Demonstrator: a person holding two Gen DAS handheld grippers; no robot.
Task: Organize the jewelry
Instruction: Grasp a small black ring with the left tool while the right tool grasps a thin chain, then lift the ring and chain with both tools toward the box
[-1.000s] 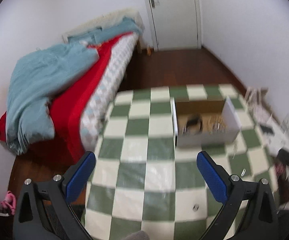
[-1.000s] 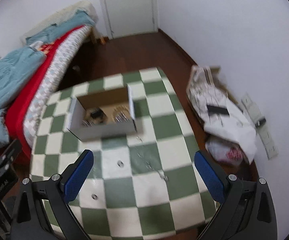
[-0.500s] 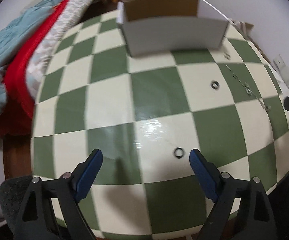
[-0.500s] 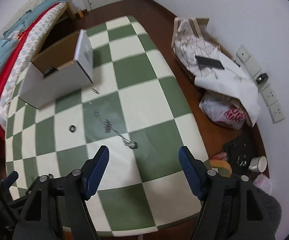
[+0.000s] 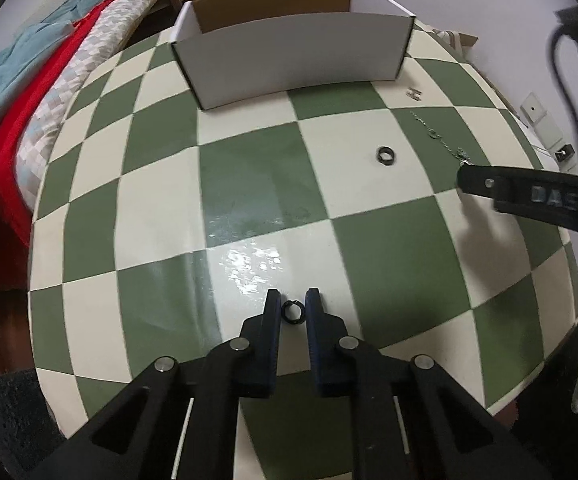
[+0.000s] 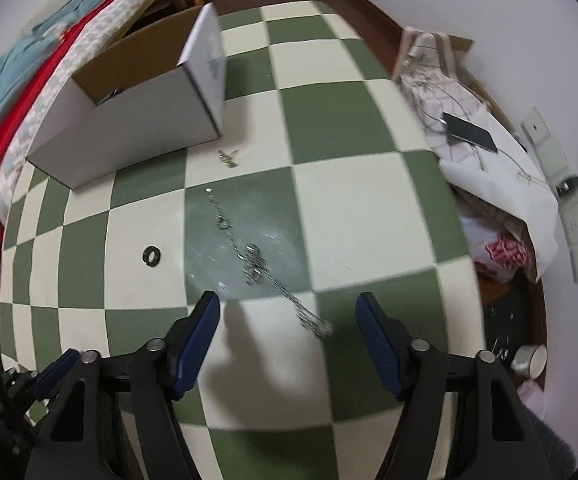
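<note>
My left gripper (image 5: 292,309) is low over the green-and-cream checked table (image 5: 161,208), its fingers closed around a small dark ring (image 5: 292,312) that lies between the tips. A second dark ring (image 5: 386,155) lies further off; it also shows in the right wrist view (image 6: 152,256). My right gripper (image 6: 287,307) is open above a silver chain (image 6: 257,262) stretched across the table. A small silver earring (image 6: 228,157) lies near the white cardboard box (image 6: 137,120), which holds several jewelry pieces. The box also shows in the left wrist view (image 5: 293,60).
A bed with red and blue blankets (image 5: 13,80) runs along the table's left side. White bags (image 6: 485,168) with a dark phone (image 6: 469,132) on top lie on the floor to the right. The right gripper's arm (image 5: 537,200) shows at the right in the left wrist view.
Both grippers dropped toward the table. My left gripper narrowed from wide open to around the near ring. My right gripper came down over the chain, still open.
</note>
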